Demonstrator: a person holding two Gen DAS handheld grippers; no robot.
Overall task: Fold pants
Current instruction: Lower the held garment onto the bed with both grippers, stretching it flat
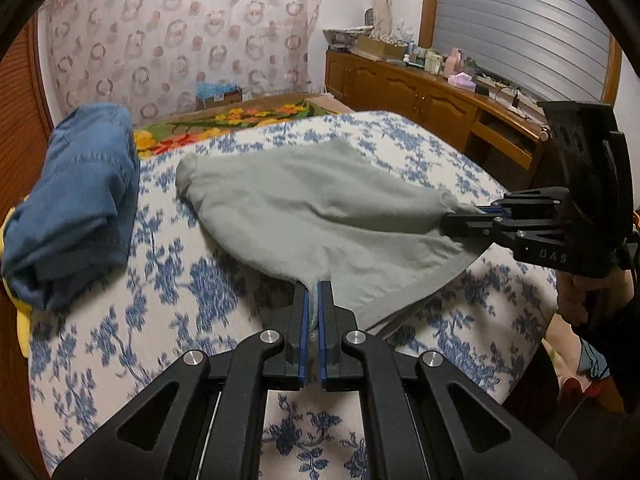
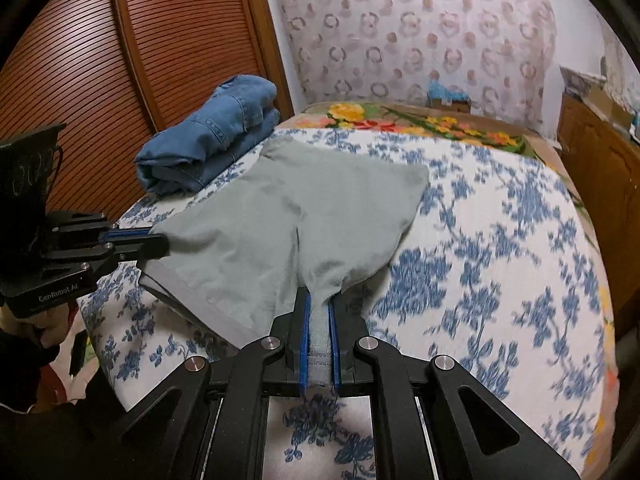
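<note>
Softly draped across the bed (image 1: 168,272), the grey-green pants (image 1: 304,200) lie on a quilted cover printed with blue flowers on white; their far end rests flat on the cover while the near edge is lifted. Both grippers are clamped on that near edge: the left gripper (image 1: 313,286) pinches a narrow bunch of fabric between its blue-lined black fingers, and the right gripper (image 2: 319,300) holds a wider band of the hem, the cloth running down between its pads (image 2: 306,336). In each wrist view the other gripper shows at the side, closed on the opposite corner, so the edge is stretched between them. The pants look like a soft knit, matte, with a darker stitched hem and a centre seam. Beside them, near the louvred wooden door (image 2: 80,64), sits a folded pile of blue denim (image 2: 212,132), thick and creased, with visible stitching. A wooden cabinet (image 1: 404,92) along the wall carries cluttered bottles and boxes, too small to tell apart.
</note>
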